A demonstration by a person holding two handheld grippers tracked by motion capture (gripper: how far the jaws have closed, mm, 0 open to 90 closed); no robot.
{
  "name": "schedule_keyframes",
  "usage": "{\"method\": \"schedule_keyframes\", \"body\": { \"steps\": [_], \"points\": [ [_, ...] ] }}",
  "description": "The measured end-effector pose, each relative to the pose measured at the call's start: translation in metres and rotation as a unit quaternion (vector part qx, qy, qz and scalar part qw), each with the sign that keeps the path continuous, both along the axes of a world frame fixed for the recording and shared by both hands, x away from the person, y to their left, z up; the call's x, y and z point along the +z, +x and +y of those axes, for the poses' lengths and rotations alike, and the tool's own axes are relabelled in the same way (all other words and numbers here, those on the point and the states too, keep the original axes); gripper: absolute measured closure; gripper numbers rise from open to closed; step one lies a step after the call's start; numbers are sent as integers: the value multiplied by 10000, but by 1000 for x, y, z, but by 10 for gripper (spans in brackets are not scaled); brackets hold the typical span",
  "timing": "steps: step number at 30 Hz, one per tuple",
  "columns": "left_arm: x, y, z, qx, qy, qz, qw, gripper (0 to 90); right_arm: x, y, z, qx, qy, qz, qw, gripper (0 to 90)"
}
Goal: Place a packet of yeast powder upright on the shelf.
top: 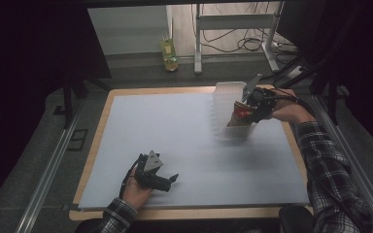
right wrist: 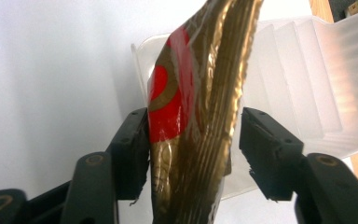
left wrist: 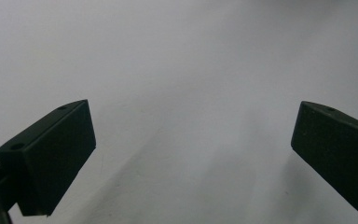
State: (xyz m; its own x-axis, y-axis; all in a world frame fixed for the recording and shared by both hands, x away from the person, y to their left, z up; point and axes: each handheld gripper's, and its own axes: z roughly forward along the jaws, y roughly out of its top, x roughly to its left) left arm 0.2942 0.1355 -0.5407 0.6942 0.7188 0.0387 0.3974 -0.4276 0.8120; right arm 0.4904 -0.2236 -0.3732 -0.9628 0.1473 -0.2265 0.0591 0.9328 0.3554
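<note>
A gold and red foil packet [right wrist: 196,116] stands upright between the jaws of my right gripper [right wrist: 194,122]. The left pad lies against it, and a narrow gap shows at the right pad, so the jaws stand open around it. Behind the packet is a translucent ribbed plastic container [right wrist: 307,84]. In the high view my right gripper [top: 245,110] hovers with the packet [top: 239,116] at the container [top: 225,99], at the table's far right. My left gripper [top: 174,180] rests near the front left, open, with nothing between its jaws [left wrist: 193,105].
A pale grey mat [top: 175,126] covers the wooden table [top: 94,150]. On the floor beyond the far edge stand a yellowish bottle [top: 169,53] and a metal desk frame [top: 233,22] with cables. Dark stands flank the table on both sides.
</note>
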Motion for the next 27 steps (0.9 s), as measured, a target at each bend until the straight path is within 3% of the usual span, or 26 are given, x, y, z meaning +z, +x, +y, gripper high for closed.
{"method": "schedule_keyframes", "body": {
  "steps": [12,17,21,27],
  "points": [
    [0,0,1,14,-1,-10,10000,0,5,-2,2,-216,447,-86,9987,300],
    [0,0,0,7,21,-2,10000,0,2,-3,4,-335,734,55,9967,232],
    [0,0,0,13,30,6,10000,0,3,-3,5,-445,1049,187,9933,200],
    [0,0,0,20,40,6,10000,0,6,-6,10,-506,1243,173,9908,154]
  ]
}}
